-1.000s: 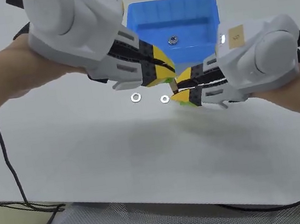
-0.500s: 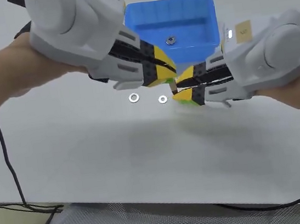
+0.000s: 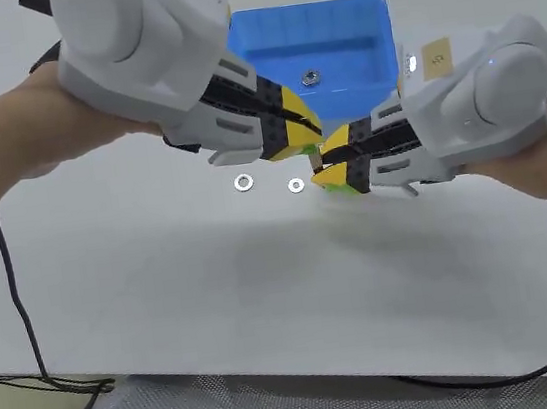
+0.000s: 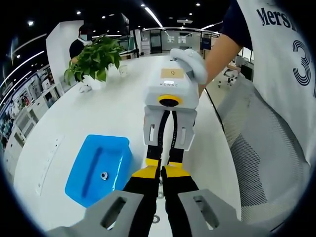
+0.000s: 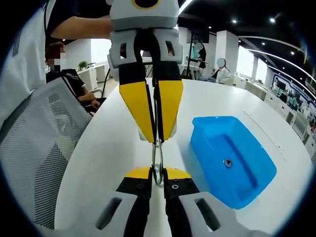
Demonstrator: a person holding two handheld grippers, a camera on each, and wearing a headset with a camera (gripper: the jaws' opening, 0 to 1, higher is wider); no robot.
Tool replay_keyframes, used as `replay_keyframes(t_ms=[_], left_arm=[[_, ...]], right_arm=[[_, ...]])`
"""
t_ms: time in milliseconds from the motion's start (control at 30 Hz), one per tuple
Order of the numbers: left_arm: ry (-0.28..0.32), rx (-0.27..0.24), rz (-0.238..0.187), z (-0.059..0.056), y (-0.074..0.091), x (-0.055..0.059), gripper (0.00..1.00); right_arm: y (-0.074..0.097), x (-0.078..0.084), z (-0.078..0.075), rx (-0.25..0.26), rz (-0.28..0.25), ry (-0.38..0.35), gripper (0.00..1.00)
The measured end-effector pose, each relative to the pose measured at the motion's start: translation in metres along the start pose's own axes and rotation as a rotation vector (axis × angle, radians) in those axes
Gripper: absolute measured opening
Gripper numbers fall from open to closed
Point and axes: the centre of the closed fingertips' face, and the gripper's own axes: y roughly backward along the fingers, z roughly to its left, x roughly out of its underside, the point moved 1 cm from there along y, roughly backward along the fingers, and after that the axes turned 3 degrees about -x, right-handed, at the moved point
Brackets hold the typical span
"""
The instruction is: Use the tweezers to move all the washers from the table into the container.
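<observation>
- Steel tweezers (image 5: 157, 157): clamped by narrowed left tongs (image 3: 314, 143) and right tongs (image 3: 317, 173), tip to tip, seemingly for regripping.
- Two washers (image 3: 242, 182): left lying on table (image 3: 263, 276) before blue container (image 3: 262, 40); one inside.

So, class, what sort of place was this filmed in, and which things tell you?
Probably an open-plan office or lab: long white tables, a potted plant, a mesh office chair and rows of ceiling lights, with people seated further back.
</observation>
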Motion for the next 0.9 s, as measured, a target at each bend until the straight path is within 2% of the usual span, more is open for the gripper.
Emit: replay_keyframes(t_ms=[233, 633, 733, 900], left_arm=[[0.006, -0.001, -0.009, 0.0, 0.008, -0.007, 0.06], [-0.017, -0.006, -0.032, 0.002, 0.033, -0.029, 0.06], [-0.03, -0.008, -0.035, 0.004, 0.038, -0.034, 0.06], [-0.062, -0.027, -0.043, 0.012, 0.048, -0.045, 0.06]], right_arm=[[0.004, -0.007, -0.001, 0.006, -0.007, 0.004, 0.1], [0.016, -0.034, -0.002, 0.011, -0.034, 0.023, 0.09], [0.017, -0.037, -0.006, 0.019, -0.036, 0.032, 0.09], [0.026, -0.052, -0.016, 0.045, -0.054, 0.032, 0.09]])
